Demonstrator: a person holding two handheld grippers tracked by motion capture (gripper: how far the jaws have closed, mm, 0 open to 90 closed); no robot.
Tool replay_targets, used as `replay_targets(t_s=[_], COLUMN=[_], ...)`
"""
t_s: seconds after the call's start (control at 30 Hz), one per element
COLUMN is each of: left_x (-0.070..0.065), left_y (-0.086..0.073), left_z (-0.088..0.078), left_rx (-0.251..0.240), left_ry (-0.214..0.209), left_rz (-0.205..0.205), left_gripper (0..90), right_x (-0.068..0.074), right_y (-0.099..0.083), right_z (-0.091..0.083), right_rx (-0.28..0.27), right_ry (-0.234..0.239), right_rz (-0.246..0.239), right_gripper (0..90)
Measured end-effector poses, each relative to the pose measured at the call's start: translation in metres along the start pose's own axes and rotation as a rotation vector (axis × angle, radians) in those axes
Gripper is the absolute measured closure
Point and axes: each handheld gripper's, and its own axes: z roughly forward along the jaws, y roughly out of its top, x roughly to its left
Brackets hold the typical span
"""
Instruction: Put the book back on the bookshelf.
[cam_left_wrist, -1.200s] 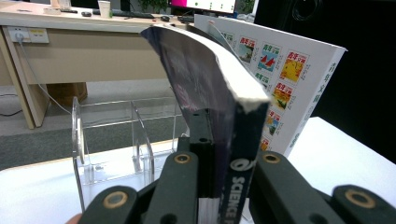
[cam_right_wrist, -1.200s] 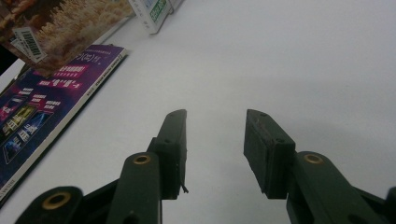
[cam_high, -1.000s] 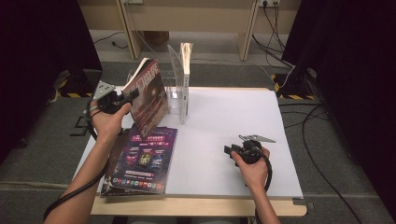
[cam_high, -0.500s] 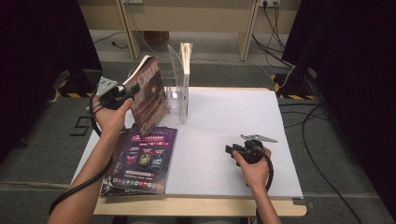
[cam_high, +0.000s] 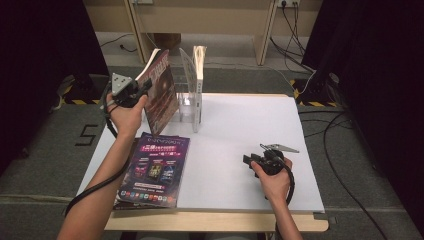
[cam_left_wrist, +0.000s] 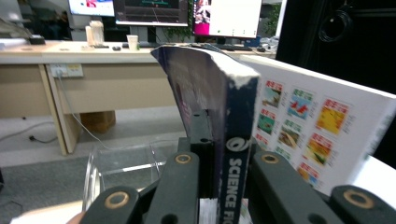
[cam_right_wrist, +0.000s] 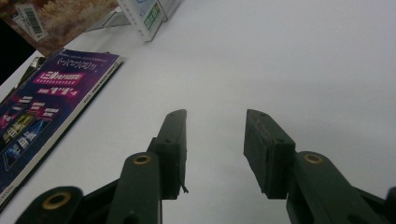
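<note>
Our left tool (cam_high: 141, 90) clamps the spine of a science-fiction magazine (cam_high: 161, 90), its two black jaws pressed on either side of the binding. We hold the magazine upright, long axis near vertical, tilted slightly, just left of the clear acrylic rack (cam_high: 189, 95) at the far edge of the bench (cam_high: 240, 130). The rack lies to the right of the tool, and a white book (cam_high: 199, 75) already stands in its right-hand slot; we judge the open slot beside it to be the target, a short sideways carry away. A second magazine (cam_high: 152, 170) lies flat near our left forearm. Our right tool (cam_high: 250, 161) rests on the bench well apart, jaws parted and empty, much farther from the rack.
</note>
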Motion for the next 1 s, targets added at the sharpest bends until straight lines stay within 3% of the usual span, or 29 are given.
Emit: replay_targets(t_s=[0.27,0.37,0.47,0.53,0.77,0.87,0.93,1.0], left_x=[0.000,0.001,0.003,0.004,0.005,0.007,0.008,0.010], left_y=[-0.002,-0.009,-0.021,-0.028,-0.024,-0.019,-0.017,-0.014], left_z=[0.021,0.025,0.028,0.027,0.014,0.013,0.012,0.012], left_rx=[-0.018,-0.044,-0.027,-0.041,0.005,0.052,0.073,0.099], left_ry=[0.042,0.051,0.059,0.057,0.075,0.050,0.058,0.052], left_rz=[0.029,0.037,0.034,0.033,0.043,0.011,0.009,-0.020], left_gripper=[83.8,83.7,83.7,83.6,83.3,83.0,82.9,82.4], right_x=[-0.004,-0.005,-0.004,-0.005,-0.006,-0.007,-0.005,-0.004], right_y=[0.000,0.000,-0.001,-0.001,-0.001,-0.002,-0.001,0.000], right_z=[-0.001,-0.001,0.000,0.000,0.001,0.001,0.001,-0.001], right_rx=[-0.003,0.001,0.006,0.002,0.004,0.006,0.009,0.009], right_ry=[-0.008,-0.010,-0.008,-0.007,0.003,0.007,0.008,0.012], right_rz=[-0.003,-0.006,0.008,-0.009,0.010,0.014,0.020,0.017], right_gripper=[59.7,59.7,59.8,59.7,59.8,59.7,59.7,59.7])
